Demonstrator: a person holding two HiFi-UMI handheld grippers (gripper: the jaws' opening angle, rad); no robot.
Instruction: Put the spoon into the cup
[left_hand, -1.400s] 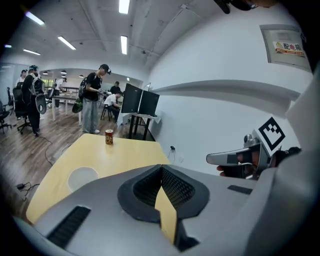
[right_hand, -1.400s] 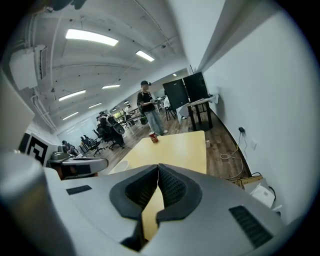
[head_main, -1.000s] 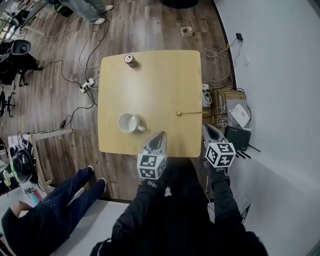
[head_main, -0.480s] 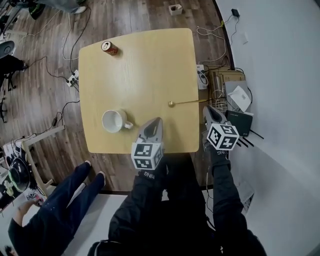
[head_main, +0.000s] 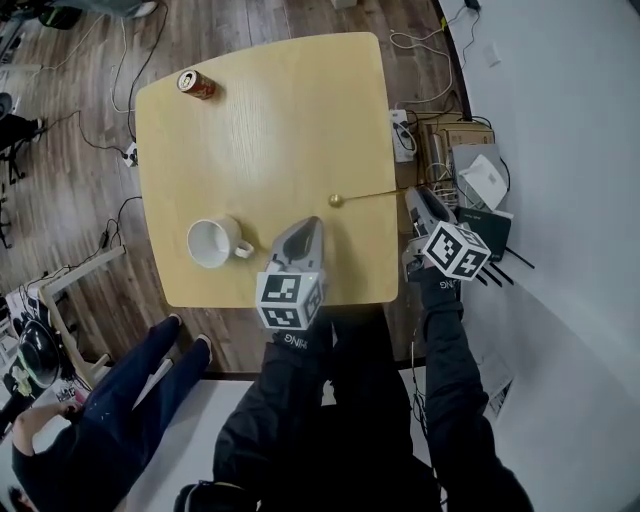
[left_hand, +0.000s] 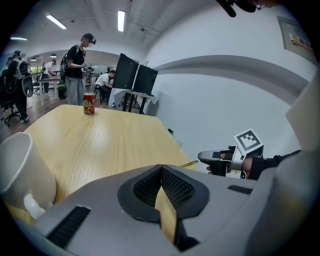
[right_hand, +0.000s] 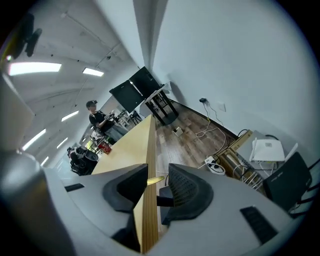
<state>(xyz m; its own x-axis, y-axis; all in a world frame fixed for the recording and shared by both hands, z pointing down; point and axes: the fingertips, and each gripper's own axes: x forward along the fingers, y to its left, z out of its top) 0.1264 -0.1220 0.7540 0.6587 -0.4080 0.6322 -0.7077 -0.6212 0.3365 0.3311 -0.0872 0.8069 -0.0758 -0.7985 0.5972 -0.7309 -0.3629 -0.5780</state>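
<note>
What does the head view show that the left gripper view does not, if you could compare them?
Only the head view: the spoon's bowl lying on the table, boxes and cables on the floor, and a person's legs in blue trousers. Only the left gripper view: a standing person, dark monitors and ceiling lights. Both: the table, the white cup, the red can, the spoon's handle overhanging the edge, and the right gripper, whose fingers are opening with the handle's tip in their gap, not gripped.
</note>
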